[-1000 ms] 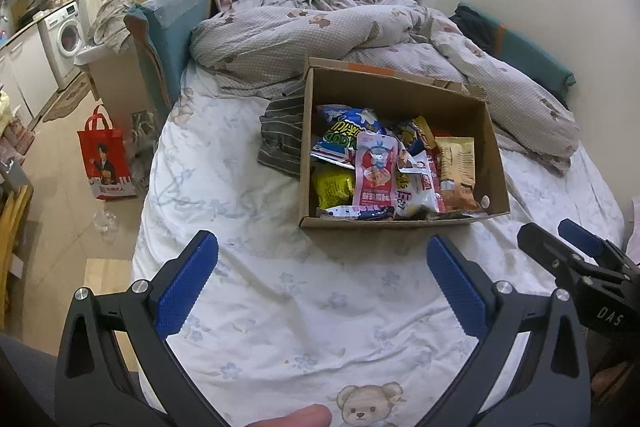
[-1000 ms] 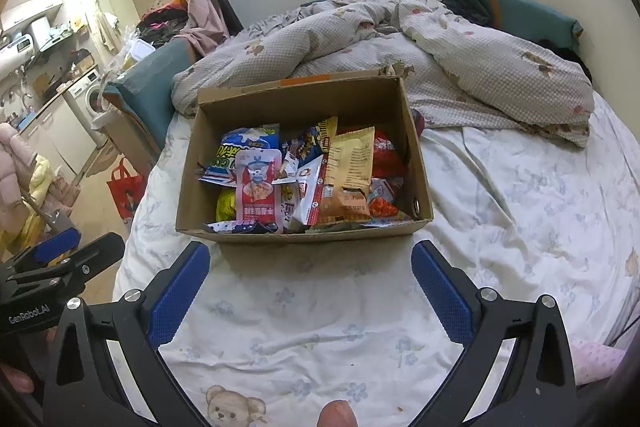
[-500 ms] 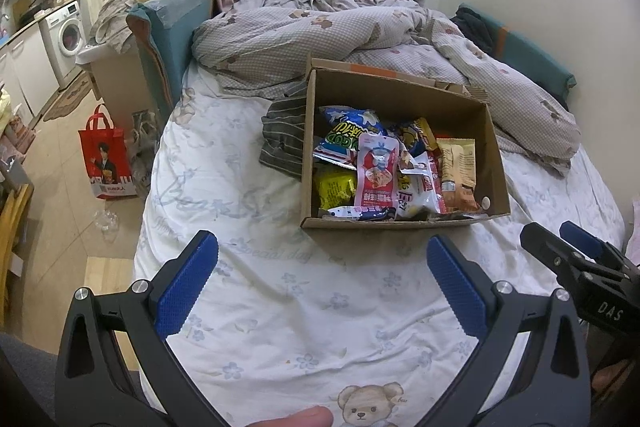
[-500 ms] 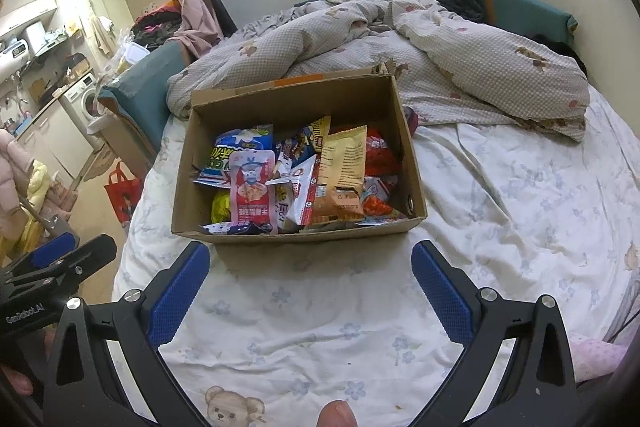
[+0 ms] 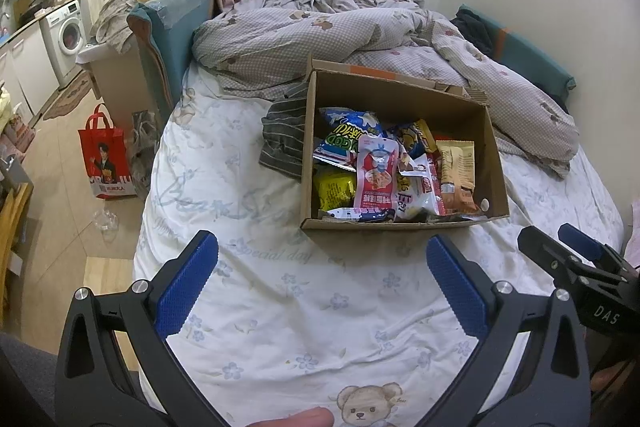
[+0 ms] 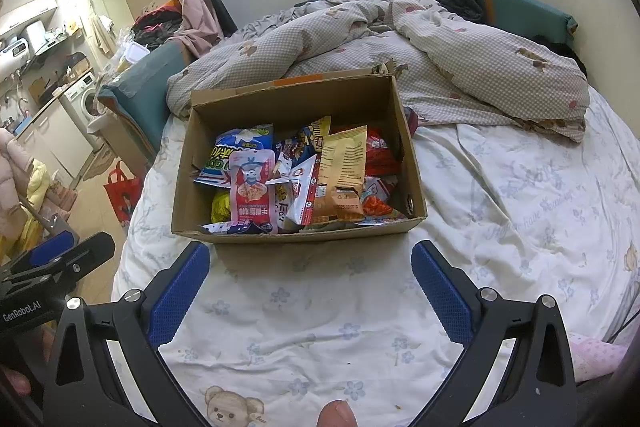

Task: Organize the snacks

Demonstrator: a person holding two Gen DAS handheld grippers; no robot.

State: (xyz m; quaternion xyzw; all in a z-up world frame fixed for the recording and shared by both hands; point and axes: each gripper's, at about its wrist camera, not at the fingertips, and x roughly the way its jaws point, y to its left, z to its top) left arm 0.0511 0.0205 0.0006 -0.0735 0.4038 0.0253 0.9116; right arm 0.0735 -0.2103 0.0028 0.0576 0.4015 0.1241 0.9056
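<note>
Left gripper (image 5: pixel 322 279): 2 black arms with blue pads (image 5: pixel 187 281), spread wide, nothing between them; a fingertip (image 5: pixel 298 418) shows at the bottom edge. Right gripper (image 6: pixel 310 287): 2 black arms, blue pads (image 6: pixel 442 293) spread wide, nothing held; a fingertip (image 6: pixel 338 413) shows below. Both held side by side, level, pointing forward.

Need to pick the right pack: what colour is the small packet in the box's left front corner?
Yellow packet, clearest in the left wrist view, inside the box.

Both my wrist cameras look forward and down over the bed (image 5: pixel 280 307).
Each frames the same snack box (image 5: pixel 400 227) (image 6: pixel 296 237) just beyond its jaws.
</note>
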